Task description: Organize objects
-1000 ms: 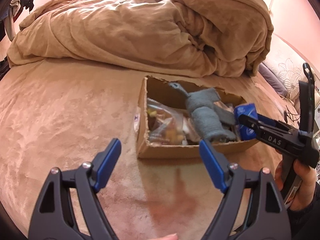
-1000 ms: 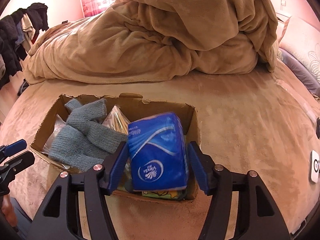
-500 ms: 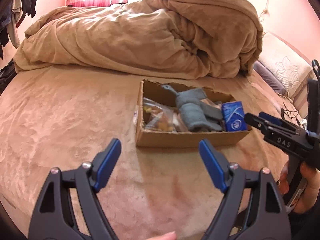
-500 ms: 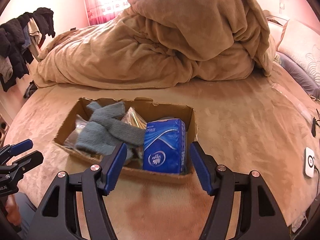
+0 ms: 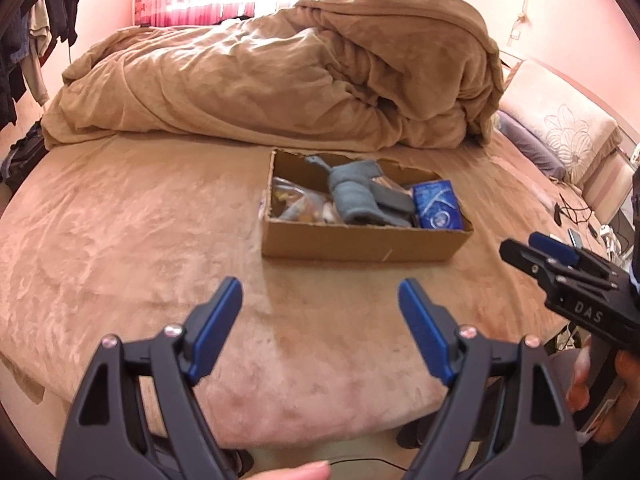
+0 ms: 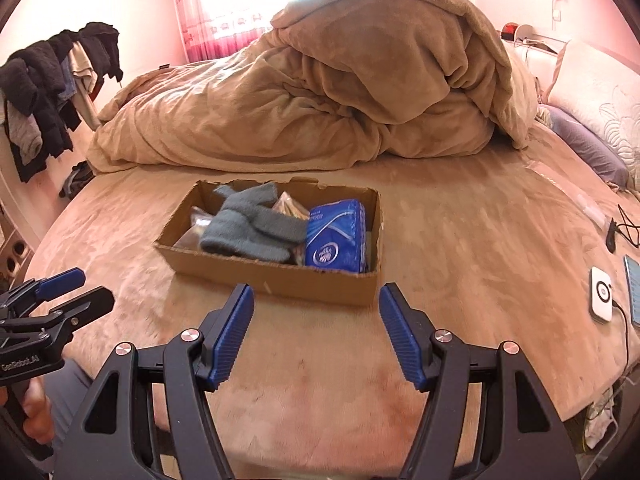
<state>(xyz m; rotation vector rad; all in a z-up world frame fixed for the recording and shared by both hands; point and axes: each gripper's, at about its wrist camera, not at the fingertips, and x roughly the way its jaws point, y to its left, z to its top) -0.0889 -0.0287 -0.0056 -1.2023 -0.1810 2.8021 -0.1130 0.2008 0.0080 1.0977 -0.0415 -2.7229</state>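
Observation:
An open cardboard box sits on the tan bed. In it lie grey-blue knitted gloves, a blue tissue pack at its right end, and clear bags of small items at its left end. My left gripper is open and empty, well in front of the box. My right gripper is open and empty, just in front of the box; it also shows in the left wrist view.
A heaped tan duvet lies behind the box. Pillows are at the right. A white charger, a phone and cables lie at the bed's right edge. Clothes hang at the left.
The right gripper has let go of the blue tissue pack in the box and opened. Both grippers have drawn back from the box toward the bed's near edge.

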